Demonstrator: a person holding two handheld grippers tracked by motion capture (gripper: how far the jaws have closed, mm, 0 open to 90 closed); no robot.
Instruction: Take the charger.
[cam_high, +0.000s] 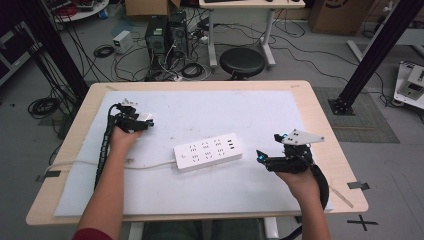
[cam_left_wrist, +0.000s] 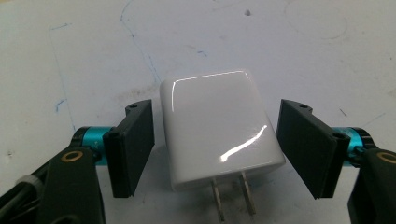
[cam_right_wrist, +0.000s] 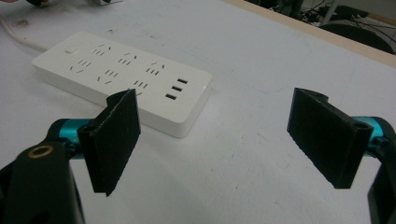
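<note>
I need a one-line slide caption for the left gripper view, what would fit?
Open left gripper straddling a white charger lying on the white mat, prongs toward the camera, jaws not yet touching it.

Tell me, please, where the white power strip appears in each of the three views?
High view: the power strip lies mid-table, between the two hands.
Left gripper view: not in it.
Right gripper view: the strip lies upper left, beyond the left pad.
Shared landmark: the white mat.

White charger (cam_left_wrist: 219, 128) lies mid-frame between the left gripper's (cam_left_wrist: 215, 144) spread jaws — prongs (cam_left_wrist: 232, 197) toward the bottom edge.
</note>
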